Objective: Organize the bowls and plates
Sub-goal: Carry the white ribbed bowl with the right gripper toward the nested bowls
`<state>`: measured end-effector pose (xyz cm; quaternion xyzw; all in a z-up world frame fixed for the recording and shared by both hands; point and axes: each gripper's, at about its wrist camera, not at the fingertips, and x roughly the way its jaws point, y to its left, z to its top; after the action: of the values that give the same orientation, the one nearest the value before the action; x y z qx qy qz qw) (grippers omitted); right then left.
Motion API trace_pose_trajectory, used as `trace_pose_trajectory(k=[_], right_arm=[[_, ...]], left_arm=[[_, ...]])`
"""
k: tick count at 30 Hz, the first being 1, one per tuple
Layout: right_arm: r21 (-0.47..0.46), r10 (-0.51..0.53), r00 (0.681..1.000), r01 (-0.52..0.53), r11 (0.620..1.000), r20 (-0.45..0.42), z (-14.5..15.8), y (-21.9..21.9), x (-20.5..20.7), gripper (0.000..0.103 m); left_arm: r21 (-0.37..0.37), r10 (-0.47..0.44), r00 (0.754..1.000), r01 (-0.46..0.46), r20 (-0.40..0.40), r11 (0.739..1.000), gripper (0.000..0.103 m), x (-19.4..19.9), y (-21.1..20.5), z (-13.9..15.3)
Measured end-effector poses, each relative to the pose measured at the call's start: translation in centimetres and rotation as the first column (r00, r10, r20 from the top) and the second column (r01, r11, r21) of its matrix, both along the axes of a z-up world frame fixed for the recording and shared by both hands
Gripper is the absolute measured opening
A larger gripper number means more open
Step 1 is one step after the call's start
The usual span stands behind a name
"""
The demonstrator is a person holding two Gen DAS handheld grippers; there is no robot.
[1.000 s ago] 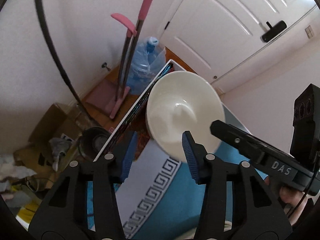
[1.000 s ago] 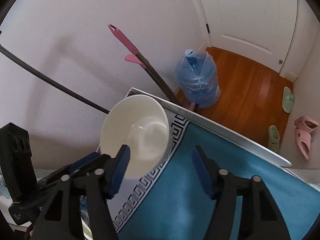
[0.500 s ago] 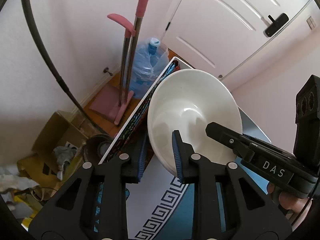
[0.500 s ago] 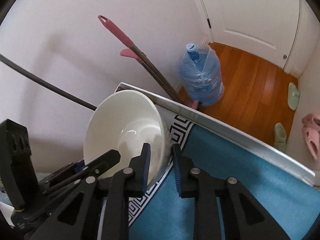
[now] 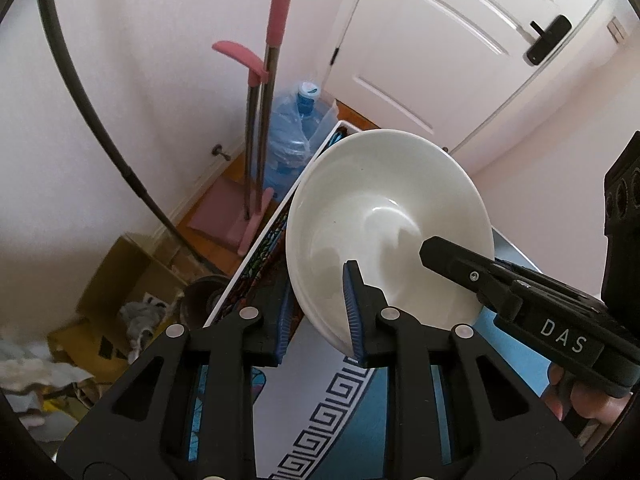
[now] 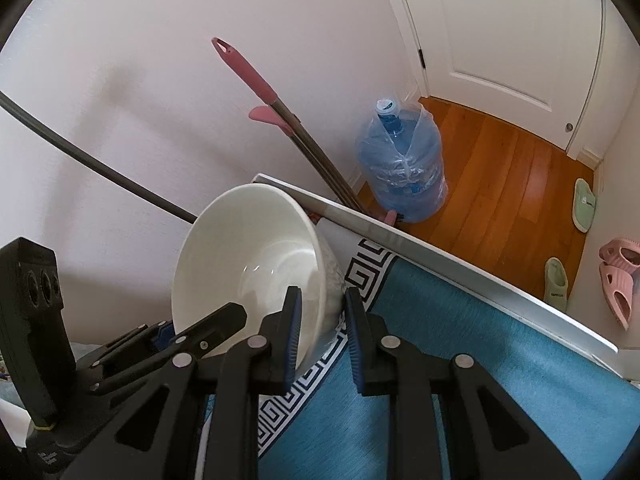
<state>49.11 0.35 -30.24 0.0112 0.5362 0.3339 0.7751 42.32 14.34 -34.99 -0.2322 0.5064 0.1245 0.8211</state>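
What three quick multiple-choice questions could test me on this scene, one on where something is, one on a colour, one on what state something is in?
1. Where does the big water bottle stand?
A. On the wooden floor past the table's edge
B. On the blue cloth
C. Inside the bowl

2. What colour are the grips on the leaning cleaning handles?
A. Green
B. Pink
C. Yellow

3. How is the white bowl being held?
A. Lying free, untouched
B. Pinched by one gripper only
C. Pinched at its rim by both grippers

Answers:
1 A: the right wrist view shows it on the orange floorboards near the door.
2 B: both handle tops are pink.
3 C: the left gripper has the near rim between its pads, and the right gripper clamps the opposite wall.
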Motion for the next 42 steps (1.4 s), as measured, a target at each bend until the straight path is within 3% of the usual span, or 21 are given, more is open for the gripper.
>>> trace_pose_trajectory(k=[9,16,22,33,42], right_arm=[[0.053,-0.033,0.998,0.03,0.998,0.055,4.1,-3.3,-2.9,0.02],[0.098,-0.099,0.988,0.087,0.991,0.115,8.8,-9.7,-8.1,0.02],[0.124,-0.186,0.97,0.167,0.978,0.159,12.0,-17.9,-13.8,0.02],[0.105,-0.344,0.919,0.329,0.938,0.192,14.2,-32.2,-23.3,0.02],[0.081,-0.5,0.857,0.494,0.866,0.126,11.2,-40.9,-27.6,0.02]], left_arm=[[0.053,-0.059,0.996,0.055,0.064,0.997,0.021,-2.4,-3.6,5.4],[0.086,-0.131,0.984,0.121,0.122,0.989,0.021,-6.3,-10.6,10.8],[0.084,-0.213,0.965,0.202,0.153,0.976,0.021,-10.0,-18.8,14.1],[0.013,-0.36,0.919,0.363,0.164,0.932,0.021,-15.5,-33.3,14.9],[-0.018,-0.521,0.85,0.524,0.07,0.852,0.021,-16.6,-42.0,11.7]])
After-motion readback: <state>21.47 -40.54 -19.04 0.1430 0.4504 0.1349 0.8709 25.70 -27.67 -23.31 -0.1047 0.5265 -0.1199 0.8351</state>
